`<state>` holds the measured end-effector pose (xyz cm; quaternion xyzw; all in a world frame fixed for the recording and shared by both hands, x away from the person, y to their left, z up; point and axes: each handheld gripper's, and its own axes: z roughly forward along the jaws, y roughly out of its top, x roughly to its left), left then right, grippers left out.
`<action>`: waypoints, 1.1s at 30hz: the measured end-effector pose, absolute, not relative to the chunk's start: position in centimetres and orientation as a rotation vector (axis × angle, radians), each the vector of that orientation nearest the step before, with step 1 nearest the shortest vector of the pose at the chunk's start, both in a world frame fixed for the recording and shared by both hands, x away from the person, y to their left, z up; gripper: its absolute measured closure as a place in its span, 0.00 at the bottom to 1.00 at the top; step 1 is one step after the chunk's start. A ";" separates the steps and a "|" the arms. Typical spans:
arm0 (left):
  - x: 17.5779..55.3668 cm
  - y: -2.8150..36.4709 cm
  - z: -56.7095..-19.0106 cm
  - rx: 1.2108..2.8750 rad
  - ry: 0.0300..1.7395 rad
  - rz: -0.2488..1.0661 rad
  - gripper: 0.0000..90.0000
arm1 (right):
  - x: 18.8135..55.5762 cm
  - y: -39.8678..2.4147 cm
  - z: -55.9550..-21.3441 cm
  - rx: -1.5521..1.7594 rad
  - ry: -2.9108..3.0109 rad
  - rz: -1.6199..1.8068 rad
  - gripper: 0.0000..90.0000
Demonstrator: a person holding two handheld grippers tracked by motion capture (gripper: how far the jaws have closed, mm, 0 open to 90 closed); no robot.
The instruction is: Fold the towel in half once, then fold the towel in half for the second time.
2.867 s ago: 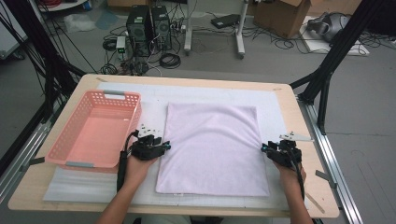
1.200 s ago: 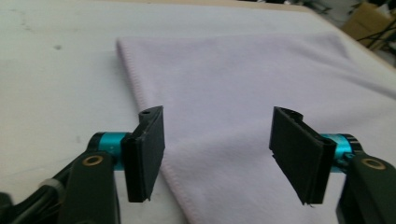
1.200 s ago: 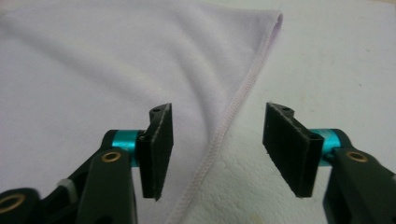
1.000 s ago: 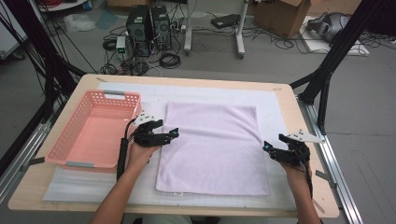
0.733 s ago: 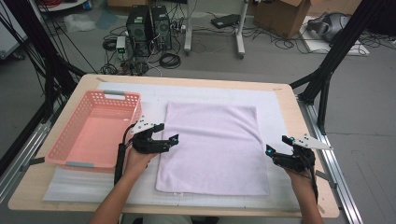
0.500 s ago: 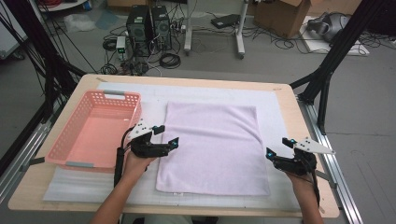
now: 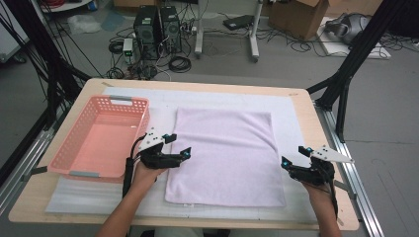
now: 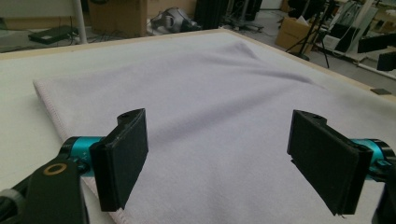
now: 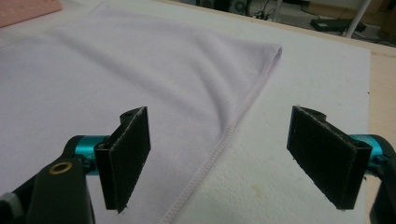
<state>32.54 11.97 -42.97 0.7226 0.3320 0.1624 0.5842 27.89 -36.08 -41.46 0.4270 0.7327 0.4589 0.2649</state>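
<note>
A pale lilac towel lies flat in the middle of the white mat. My left gripper hovers at the towel's left edge, jaws wide apart and nothing between them; in the left gripper view the towel spreads ahead under the black pads. My right gripper is open at the towel's right edge; in the right gripper view the stitched hem runs between the jaws.
A pink plastic basket stands at the left of the table, close to my left hand. The wooden table edge runs along the right, past my right gripper. Cables, computer towers and boxes lie on the floor beyond.
Both grippers have drifted toward the near side of the table along the towel's edges. The left one has swung onto the towel's left edge. The towel has not moved.
</note>
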 end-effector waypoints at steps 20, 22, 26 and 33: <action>33.9 12.3 -43.3 1.676 0.881 0.329 0.19 | 28.9 -36.1 -42.0 1.194 2.013 1.224 0.22; 34.3 12.2 -43.7 1.680 0.913 0.325 0.19 | 29.2 -36.0 -42.1 1.200 2.015 1.234 0.22; 35.3 12.5 -44.0 1.675 0.965 0.317 0.20 | 30.0 -35.7 -42.4 1.218 2.035 1.244 0.22; 37.1 12.3 -43.3 1.694 1.009 0.321 0.23 | 31.7 -35.0 -42.5 1.235 2.079 1.217 0.22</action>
